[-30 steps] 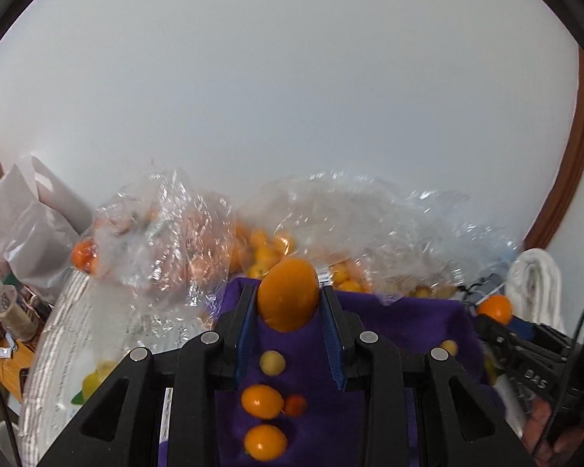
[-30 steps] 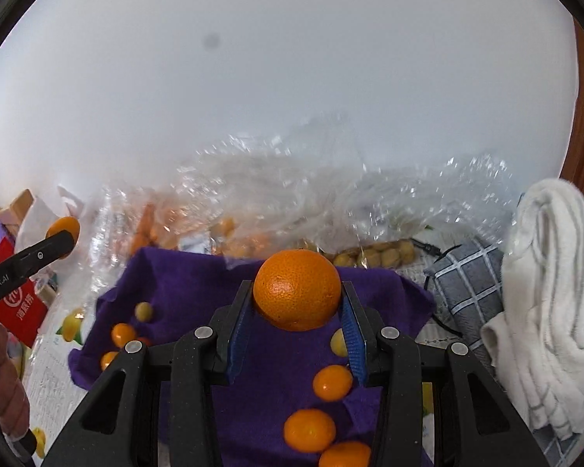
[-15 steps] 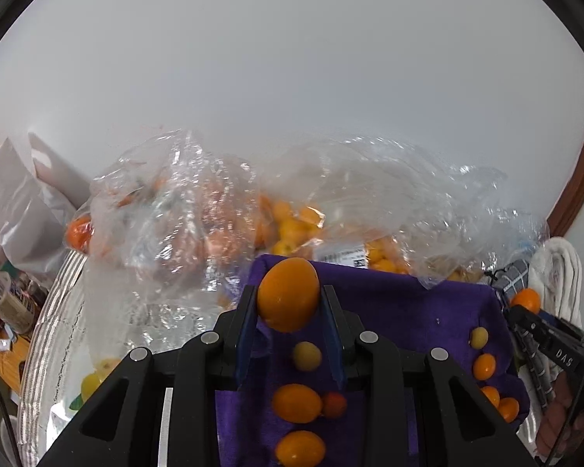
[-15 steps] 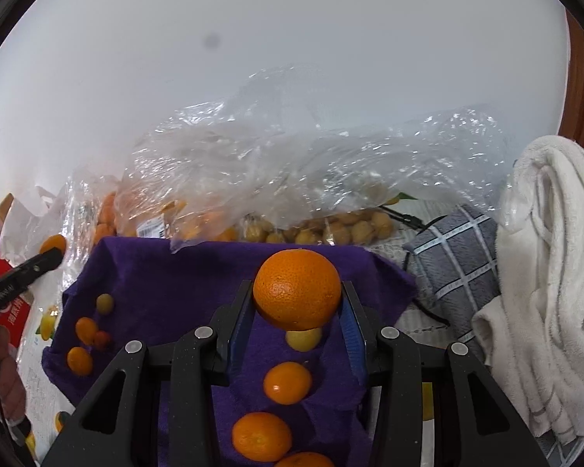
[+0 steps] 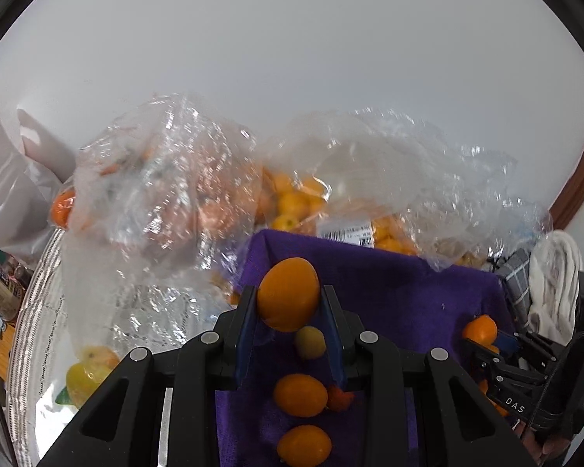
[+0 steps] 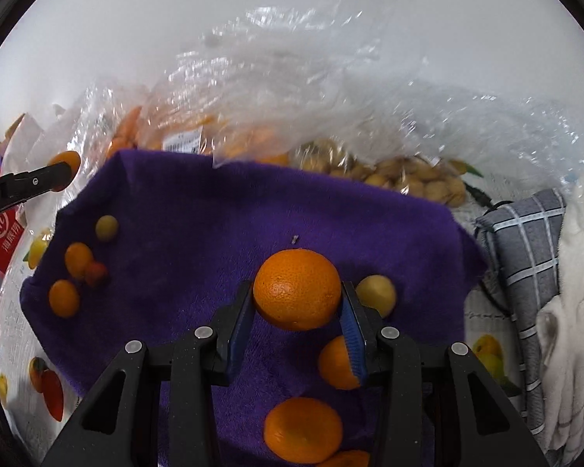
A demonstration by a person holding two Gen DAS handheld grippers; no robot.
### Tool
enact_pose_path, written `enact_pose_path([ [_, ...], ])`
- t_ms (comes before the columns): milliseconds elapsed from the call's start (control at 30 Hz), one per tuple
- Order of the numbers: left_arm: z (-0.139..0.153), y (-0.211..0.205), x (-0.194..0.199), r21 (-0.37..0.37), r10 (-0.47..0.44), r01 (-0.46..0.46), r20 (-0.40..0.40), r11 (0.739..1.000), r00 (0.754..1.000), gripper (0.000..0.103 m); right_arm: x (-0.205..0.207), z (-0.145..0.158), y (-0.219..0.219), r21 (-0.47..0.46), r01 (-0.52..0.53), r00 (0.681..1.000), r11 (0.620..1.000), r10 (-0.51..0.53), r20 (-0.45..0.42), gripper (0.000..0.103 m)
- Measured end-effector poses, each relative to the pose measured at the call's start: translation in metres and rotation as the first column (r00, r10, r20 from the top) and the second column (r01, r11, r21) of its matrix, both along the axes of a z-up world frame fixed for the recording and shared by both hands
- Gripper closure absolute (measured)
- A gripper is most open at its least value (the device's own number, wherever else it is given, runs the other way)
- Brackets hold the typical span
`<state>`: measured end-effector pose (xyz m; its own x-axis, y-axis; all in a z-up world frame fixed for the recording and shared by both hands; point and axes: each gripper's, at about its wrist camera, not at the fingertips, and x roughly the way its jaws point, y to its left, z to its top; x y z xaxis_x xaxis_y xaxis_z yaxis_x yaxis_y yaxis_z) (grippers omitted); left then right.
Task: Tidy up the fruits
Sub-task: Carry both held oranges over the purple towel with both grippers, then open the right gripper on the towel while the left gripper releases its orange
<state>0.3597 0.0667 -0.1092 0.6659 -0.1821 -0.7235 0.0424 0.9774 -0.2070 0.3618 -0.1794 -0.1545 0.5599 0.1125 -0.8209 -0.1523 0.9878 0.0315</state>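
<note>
The left gripper (image 5: 288, 295) is pinching an oval orange fruit (image 5: 289, 292) and the right gripper (image 6: 296, 292) a round orange (image 6: 296, 288) between their jaws, both hanging above the purple cloth (image 6: 222, 241), whose fruit rows are lying just below the jaws.

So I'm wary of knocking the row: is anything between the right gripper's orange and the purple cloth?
Nothing visible. The right gripper holds the orange over bare purple cloth; a yellow fruit sits just right.

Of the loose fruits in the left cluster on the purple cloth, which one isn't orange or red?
The pale yellow one, farthest back in the cluster.
</note>
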Motion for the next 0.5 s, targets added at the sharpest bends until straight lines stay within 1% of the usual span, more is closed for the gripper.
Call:
enact_pose_path([
  [133,-0.008,-0.009,0.002,0.006,-0.022,0.022,-0.027,1.000,0.999,0.073,0.000,-0.007,0.004,-0.020,-0.017,1.000,1.000,0.017,-0.026,0.060],
  [400,-0.017,-0.022,0.003,0.043,-0.046,0.049,-0.064,0.998,0.997,0.073,-0.003,-0.009,0.009,-0.050,-0.053,0.998,0.997,0.052,-0.027,0.060],
  [467,-0.020,-0.025,0.004,0.052,-0.049,0.053,-0.074,0.997,0.996,0.073,-0.003,-0.008,0.009,-0.055,-0.058,0.998,0.997,0.057,-0.025,0.058],
  [500,-0.021,-0.026,0.004,0.053,-0.052,0.056,-0.078,0.997,0.996,0.073,-0.003,-0.007,0.009,-0.055,-0.061,0.998,0.997,0.060,-0.023,0.055],
])
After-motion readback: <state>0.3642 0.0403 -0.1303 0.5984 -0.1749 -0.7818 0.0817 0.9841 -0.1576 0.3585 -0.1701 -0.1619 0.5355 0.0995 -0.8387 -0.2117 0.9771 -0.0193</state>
